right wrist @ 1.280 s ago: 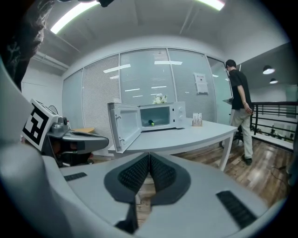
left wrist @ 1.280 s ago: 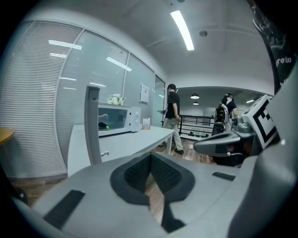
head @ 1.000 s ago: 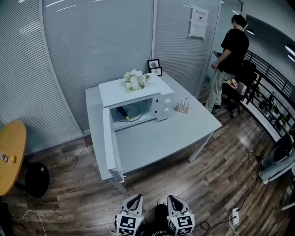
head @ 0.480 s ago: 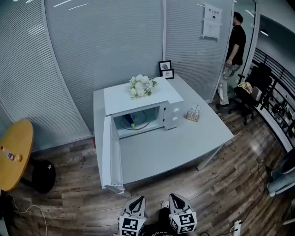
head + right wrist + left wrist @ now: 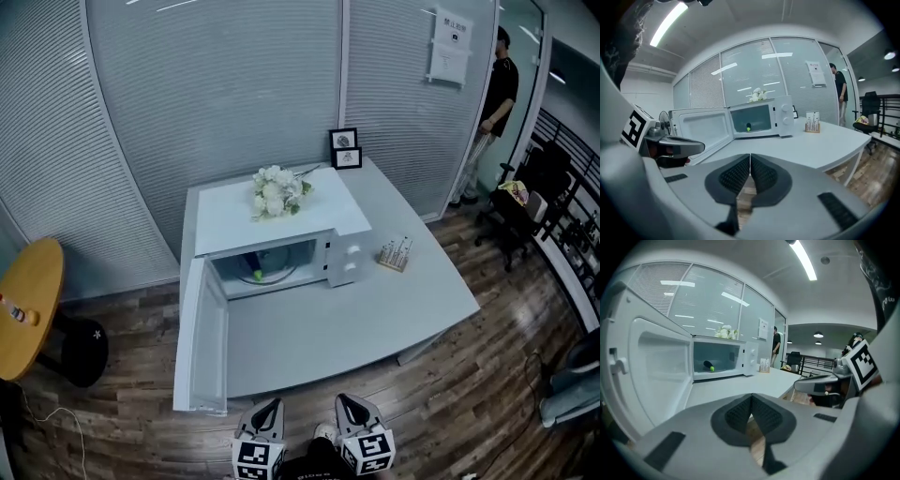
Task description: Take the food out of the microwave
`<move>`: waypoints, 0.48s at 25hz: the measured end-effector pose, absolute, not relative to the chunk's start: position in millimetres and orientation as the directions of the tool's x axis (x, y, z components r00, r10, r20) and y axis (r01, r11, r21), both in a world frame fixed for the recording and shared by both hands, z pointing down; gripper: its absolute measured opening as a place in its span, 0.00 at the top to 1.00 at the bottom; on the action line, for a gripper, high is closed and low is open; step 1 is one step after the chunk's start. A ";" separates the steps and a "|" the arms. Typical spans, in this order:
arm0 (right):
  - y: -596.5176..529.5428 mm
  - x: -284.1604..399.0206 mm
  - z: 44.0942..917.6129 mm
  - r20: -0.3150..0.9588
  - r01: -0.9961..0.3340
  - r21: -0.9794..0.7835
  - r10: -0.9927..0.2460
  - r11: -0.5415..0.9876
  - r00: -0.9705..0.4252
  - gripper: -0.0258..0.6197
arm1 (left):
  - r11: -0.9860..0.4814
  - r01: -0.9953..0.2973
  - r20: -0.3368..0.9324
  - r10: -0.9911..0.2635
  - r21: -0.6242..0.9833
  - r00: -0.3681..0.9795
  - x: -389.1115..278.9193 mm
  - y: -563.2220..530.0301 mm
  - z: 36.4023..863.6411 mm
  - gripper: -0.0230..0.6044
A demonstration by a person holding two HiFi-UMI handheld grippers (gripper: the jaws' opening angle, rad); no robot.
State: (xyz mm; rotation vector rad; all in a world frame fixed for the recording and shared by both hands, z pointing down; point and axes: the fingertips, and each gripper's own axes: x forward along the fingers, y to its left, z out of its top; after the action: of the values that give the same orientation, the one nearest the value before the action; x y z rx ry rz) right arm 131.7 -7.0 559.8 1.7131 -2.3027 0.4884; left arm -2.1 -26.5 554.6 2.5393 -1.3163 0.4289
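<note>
- left gripper (image 5: 751, 397): dark ribbed pads pressed together, nothing between them.
- right gripper (image 5: 750, 157): pads together too, empty, sits just beside the left gripper on its right.
- dark elongated food with a green tip (image 5: 748, 127): well ahead of both grippers, lying inside the white box microwave (image 5: 785, 115).
- white microwave door (image 5: 661, 371): swung wide open, ahead-left of the left gripper.
- pale grey table (image 5: 375, 309): carries the microwave, its near edge just ahead of both grippers.

Two framed pictures (image 5: 344, 148) stand at the grey table's (image 5: 375, 319) 12 o'clock edge, white flowers (image 5: 275, 190) at 11, a small rack (image 5: 395, 254) at 3. A round yellow table (image 5: 28, 305) sits at 9 o'clock, and a person (image 5: 497, 103) stands at 2.
</note>
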 end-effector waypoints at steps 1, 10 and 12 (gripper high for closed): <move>-13.1 137.7 558.7 0.375 -0.954 -0.124 -0.877 0.273 -0.300 0.95 | -0.543 -0.835 0.371 -0.760 0.090 0.534 2.1 -33.5 552.7 0.95; -53.6 182.3 558.2 0.382 -0.924 -0.110 -0.842 0.367 -0.380 0.95 | -0.431 -0.895 0.371 -0.818 0.113 0.440 35.3 -64.2 561.9 0.95; -57.7 186.5 558.0 0.383 -0.922 -0.120 -0.839 0.369 -0.386 0.95 | -0.413 -0.904 0.376 -0.825 0.110 0.423 35.3 -67.1 563.0 0.95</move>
State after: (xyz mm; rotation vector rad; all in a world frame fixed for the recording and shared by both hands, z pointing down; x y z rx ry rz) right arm 186.5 -57.7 558.0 1.5655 -2.3746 0.4613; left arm 35.3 -67.1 563.0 2.3851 -1.4960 0.3812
